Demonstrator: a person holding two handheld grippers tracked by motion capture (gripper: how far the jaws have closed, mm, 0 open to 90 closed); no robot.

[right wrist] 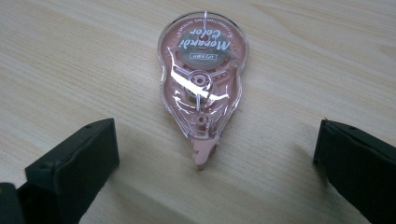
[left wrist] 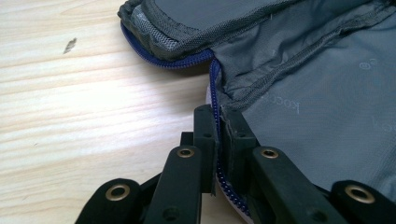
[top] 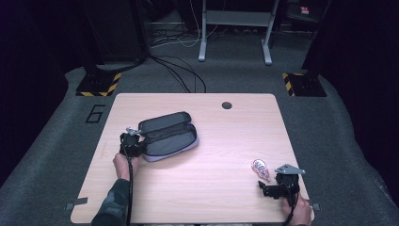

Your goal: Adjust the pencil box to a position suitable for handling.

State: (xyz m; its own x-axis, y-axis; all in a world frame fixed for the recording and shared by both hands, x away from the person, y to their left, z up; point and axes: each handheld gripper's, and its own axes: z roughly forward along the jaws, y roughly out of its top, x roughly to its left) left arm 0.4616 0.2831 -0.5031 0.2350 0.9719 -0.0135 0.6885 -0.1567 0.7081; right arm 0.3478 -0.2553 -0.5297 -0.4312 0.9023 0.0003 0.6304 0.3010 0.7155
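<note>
Your left gripper point(left wrist: 218, 140) clamped on zipper edge point(left wrist: 213, 79) of grey pencil case point(top: 167, 135), left-centre of table point(top: 235, 122). Case soft, floppy fabric: will sag and drag, so keep bite on stiff zipper seam, not loose lining. Your right gripper point(right wrist: 215, 154) jaws wide apart, holding nothing, near right edge. Pink correction tape dispenser point(right wrist: 201, 84) lies flat just beyond, between jaws. Light, hard, slick plastic shell, likely to skid. Best pinch across narrow sides, gently.
</note>
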